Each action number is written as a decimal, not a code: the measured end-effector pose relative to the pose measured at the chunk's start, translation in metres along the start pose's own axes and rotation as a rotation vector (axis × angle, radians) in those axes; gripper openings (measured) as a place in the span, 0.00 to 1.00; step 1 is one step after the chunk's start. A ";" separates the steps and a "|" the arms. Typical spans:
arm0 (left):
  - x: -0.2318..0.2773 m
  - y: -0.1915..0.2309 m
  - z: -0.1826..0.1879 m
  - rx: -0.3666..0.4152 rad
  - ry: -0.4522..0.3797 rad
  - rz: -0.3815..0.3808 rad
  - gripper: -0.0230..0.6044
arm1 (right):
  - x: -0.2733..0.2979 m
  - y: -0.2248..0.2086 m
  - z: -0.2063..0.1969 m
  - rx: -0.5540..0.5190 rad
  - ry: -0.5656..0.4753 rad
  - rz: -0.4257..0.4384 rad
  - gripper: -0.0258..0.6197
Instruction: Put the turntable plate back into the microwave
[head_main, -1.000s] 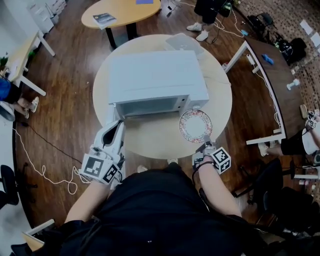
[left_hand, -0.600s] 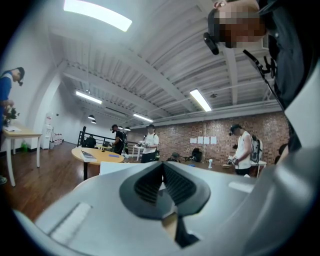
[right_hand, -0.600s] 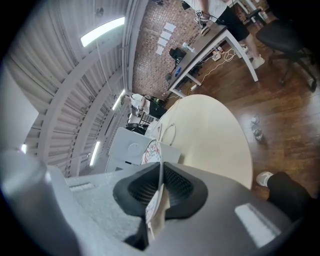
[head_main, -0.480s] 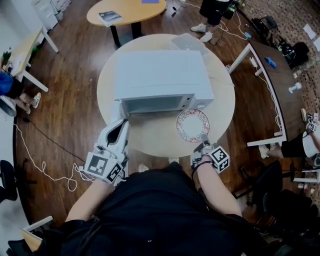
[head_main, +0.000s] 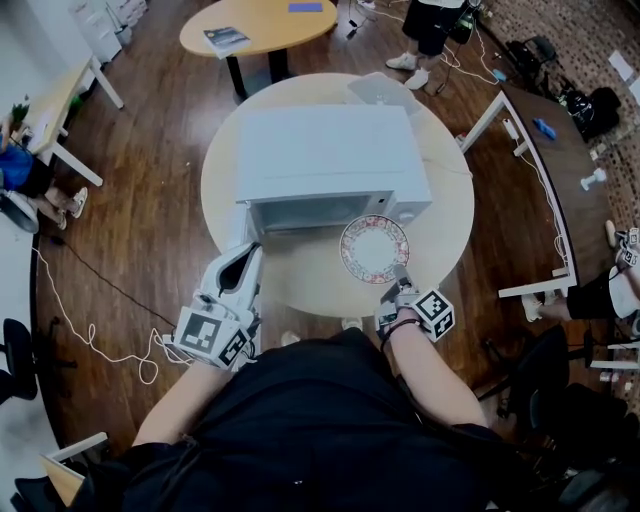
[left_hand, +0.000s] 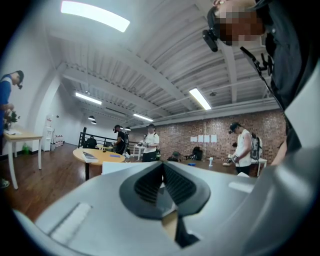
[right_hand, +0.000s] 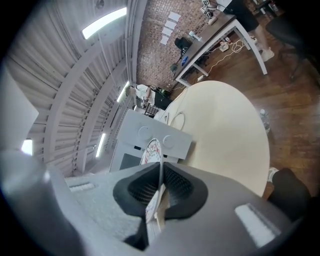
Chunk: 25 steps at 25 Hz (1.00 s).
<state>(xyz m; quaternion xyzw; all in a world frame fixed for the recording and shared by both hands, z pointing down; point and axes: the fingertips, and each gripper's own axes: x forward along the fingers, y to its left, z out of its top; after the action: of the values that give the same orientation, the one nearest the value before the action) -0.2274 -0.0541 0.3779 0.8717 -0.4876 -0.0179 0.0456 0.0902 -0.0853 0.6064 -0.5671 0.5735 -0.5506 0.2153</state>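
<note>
The right gripper (head_main: 397, 278) has its jaws clamped on the near rim of the patterned turntable plate (head_main: 374, 249). The plate is at the frame's centre, just in front of the white microwave's (head_main: 330, 150) open cavity, over the round bench (head_main: 440, 230). At lower left, the left gripper (head_main: 243, 258) has its jaws almost together by the microwave's door (head_main: 241, 228). Whether they pinch the door's edge I cannot tell.

The microwave (head_main: 325, 155) stands on the round table (head_main: 445, 235), its door (head_main: 241, 228) swung left, the plate (head_main: 374, 248) before its front.
</note>
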 end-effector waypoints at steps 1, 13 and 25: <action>-0.001 0.000 -0.001 0.005 0.003 0.002 0.04 | 0.002 0.001 -0.002 -0.004 0.008 0.002 0.07; -0.006 -0.005 -0.001 0.028 0.003 0.004 0.04 | 0.016 0.021 -0.034 -0.045 0.105 0.031 0.07; -0.003 -0.011 -0.001 -0.002 -0.025 -0.060 0.04 | 0.015 0.047 -0.059 -0.103 0.155 0.067 0.07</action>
<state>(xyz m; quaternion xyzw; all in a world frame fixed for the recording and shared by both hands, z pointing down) -0.2190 -0.0460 0.3778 0.8857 -0.4615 -0.0305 0.0398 0.0156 -0.0875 0.5887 -0.5135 0.6346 -0.5553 0.1593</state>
